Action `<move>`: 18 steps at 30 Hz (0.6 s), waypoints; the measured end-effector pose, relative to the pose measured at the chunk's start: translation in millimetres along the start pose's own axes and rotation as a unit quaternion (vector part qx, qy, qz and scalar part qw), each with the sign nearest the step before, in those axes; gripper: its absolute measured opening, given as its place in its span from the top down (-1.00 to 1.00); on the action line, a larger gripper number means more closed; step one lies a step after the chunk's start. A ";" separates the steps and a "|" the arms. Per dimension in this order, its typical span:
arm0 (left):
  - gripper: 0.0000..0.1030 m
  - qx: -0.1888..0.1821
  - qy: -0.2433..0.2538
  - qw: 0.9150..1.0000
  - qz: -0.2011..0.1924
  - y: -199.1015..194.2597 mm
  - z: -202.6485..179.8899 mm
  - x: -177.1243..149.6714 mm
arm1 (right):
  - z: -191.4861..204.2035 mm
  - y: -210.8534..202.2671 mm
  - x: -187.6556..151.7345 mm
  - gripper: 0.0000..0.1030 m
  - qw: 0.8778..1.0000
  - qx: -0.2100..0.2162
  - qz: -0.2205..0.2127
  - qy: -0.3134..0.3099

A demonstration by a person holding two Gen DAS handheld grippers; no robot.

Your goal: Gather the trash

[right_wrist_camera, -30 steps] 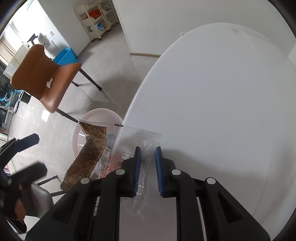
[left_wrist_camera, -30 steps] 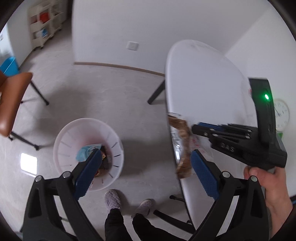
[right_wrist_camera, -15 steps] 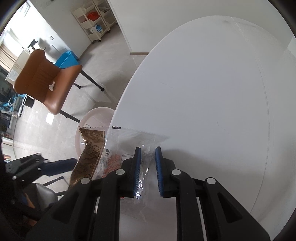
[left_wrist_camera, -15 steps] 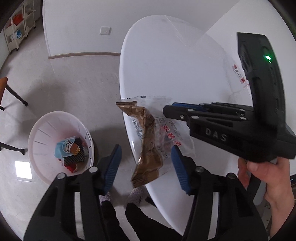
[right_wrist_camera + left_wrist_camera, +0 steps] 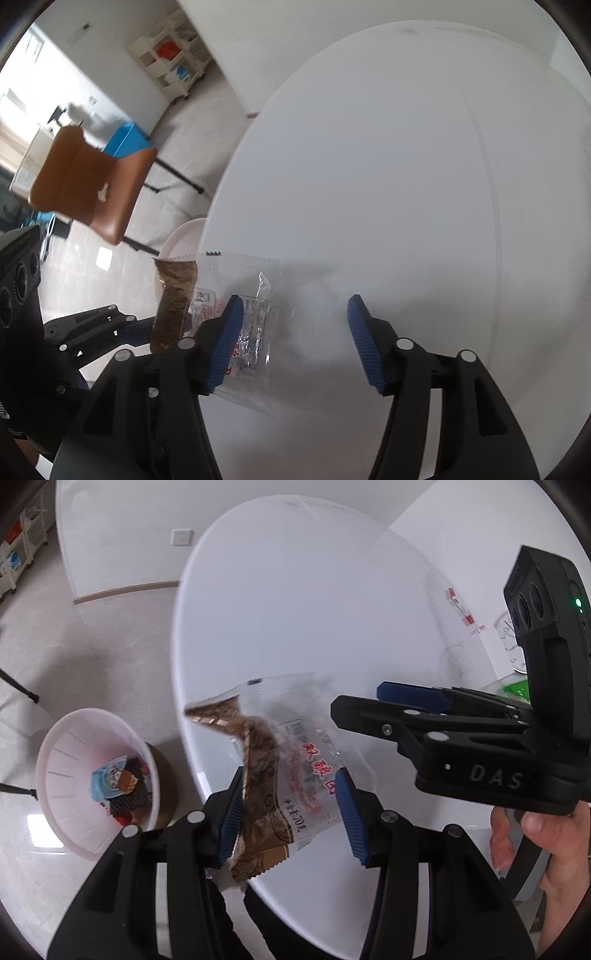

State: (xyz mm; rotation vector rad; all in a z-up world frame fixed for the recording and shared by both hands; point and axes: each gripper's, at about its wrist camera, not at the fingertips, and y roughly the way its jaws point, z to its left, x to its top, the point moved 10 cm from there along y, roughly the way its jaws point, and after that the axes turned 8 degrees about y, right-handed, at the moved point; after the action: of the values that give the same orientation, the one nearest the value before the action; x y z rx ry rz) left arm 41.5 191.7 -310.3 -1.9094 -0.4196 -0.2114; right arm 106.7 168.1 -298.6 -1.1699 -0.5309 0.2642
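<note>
Left tongs (image 5: 290, 808) straddle wrapper (image 5: 280, 775); right tongs (image 5: 293, 339) released

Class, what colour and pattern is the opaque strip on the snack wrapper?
Brown with a swirling gold pattern; the wrapper shows best in the left wrist view.

The wrapper (image 5: 291, 775) is thin glossy plastic film, clear over most of its area with a brown printed band and crimped serrated end seals. The surface (image 5: 314, 609) beneath the wrapper is smooth, white and faintly reflective. Both gripper bodies are matt black plastic; the fingers (image 5: 349, 819) carry ribbed blue pads. The bin (image 5: 74, 738), left of the wrapper, is slotted semi-gloss white plastic. The floor (image 5: 92, 657) is polished and reflective.
</note>
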 end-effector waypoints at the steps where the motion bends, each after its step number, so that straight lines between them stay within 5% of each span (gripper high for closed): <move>1: 0.09 -0.002 0.003 1.000 0.000 0.5 -3.8 1.1 | -4.9 -3.6 -0.4 -0.25 1.000 -0.002 -0.004 0.007; 5: 0.01 -0.006 0.012 1.000 0.003 -0.9 -14.3 5.9 | -26.7 -17.1 -4.5 -0.40 0.999 -0.017 -0.019 0.026; 11: -0.57 0.013 0.001 1.000 -0.018 -32.3 -1.4 -3.8 | -24.8 -23.0 -13.3 -0.69 0.999 0.001 -0.021 0.042; 18: -0.69 0.079 -0.008 0.996 -0.030 -73.0 33.1 -26.0 | 18.3 -0.1 -12.9 -0.95 1.000 -0.017 0.001 0.012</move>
State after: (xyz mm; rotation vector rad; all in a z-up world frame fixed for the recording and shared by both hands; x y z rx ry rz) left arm -12.3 241.0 -268.3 -1.7449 -0.4903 -0.1966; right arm 86.2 176.8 -296.5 -1.2049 -0.5137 0.2434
